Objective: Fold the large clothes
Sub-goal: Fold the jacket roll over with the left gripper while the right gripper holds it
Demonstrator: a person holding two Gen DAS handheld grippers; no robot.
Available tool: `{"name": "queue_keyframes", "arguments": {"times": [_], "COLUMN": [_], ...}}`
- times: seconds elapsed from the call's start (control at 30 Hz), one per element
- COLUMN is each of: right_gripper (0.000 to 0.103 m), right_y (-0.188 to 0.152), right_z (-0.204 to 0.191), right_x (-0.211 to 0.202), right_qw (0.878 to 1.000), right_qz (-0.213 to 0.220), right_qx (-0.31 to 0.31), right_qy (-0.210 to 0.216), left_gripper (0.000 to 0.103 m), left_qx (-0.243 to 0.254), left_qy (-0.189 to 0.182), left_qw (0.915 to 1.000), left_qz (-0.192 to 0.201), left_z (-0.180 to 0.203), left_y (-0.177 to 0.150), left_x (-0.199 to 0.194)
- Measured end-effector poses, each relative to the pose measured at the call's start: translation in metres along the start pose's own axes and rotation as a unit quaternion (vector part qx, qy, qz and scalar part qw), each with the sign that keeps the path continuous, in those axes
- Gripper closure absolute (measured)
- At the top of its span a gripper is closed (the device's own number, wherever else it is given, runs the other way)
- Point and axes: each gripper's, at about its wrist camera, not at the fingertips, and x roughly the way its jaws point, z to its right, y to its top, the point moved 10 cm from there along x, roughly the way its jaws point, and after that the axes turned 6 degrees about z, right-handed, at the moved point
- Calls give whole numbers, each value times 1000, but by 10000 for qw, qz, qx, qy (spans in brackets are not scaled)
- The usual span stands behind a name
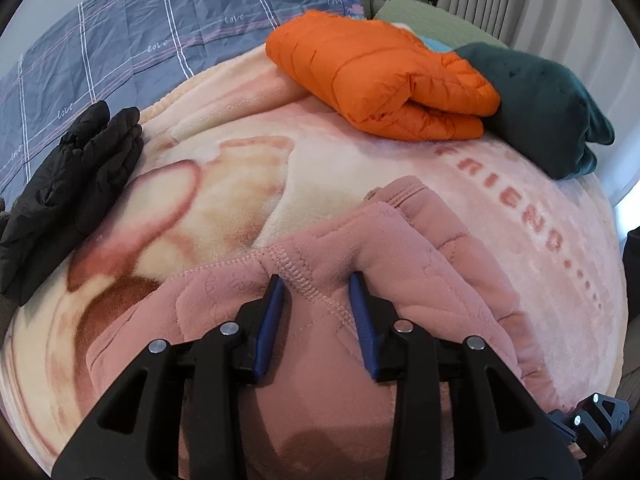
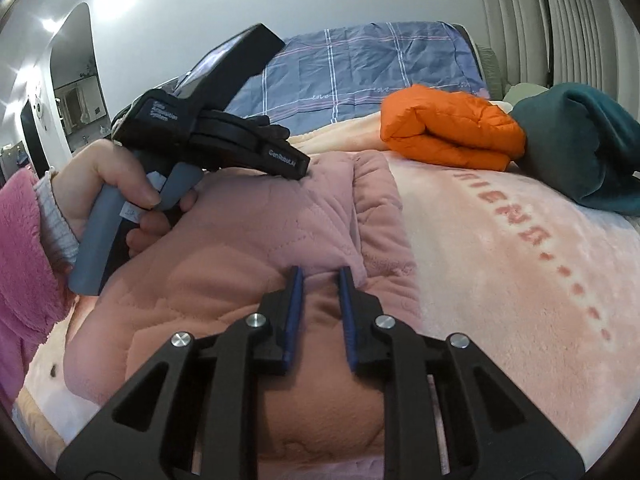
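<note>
We hold the pink quilted garment (image 1: 320,312) on the bed's blanket (image 1: 248,184): left gripper (image 1: 318,284) and right gripper (image 2: 319,276) each have their fingers clamped on a thick bunch. Shallow bites could slip, dropping the fold unevenly.

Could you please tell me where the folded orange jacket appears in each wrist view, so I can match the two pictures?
Left wrist view: orange jacket upper centre, just right of the middle.
Right wrist view: orange jacket upper right.
Shared landmark: the dark teal garment touches its right side in both.
</note>
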Motion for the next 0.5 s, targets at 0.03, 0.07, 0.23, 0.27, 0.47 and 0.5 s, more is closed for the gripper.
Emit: {"name": "queue_keyframes", "arguments": {"times": [0.03, 0.07, 0.23, 0.27, 0.47, 0.5], "right_gripper": [85, 85, 83, 83, 83, 83], "right_y": [0, 0, 4, 5, 8, 8], "right_z": [0, -1, -1, 0, 6, 5], "right_x": [0, -1, -5, -4, -3, -4], "right_qw": [10000, 10000, 9998, 9996, 9978, 9979], "right_qz": [3, 21, 27, 18, 11, 16], "right_qx": [-16, -34, 29, 78, 322, 305], "right_qy": [12, 42, 199, 266, 577, 568], "left_gripper": [65, 64, 53, 51, 29, 28], "left_qx": [-57, -118, -623, -434, 695, 745], "left_qy": [-61, -121, -15, 196, 665, 628], "left_qw": [9999, 9996, 9914, 9897, 9804, 9806], "left_qz": [137, 244, 1147, 1354, 1717, 1701], "left_z": [0, -2, -30, -34, 10, 20], "left_y": [2, 3, 0, -12, -132, -151], "left_x": [-6, -12, -98, -122, -195, -199]}}
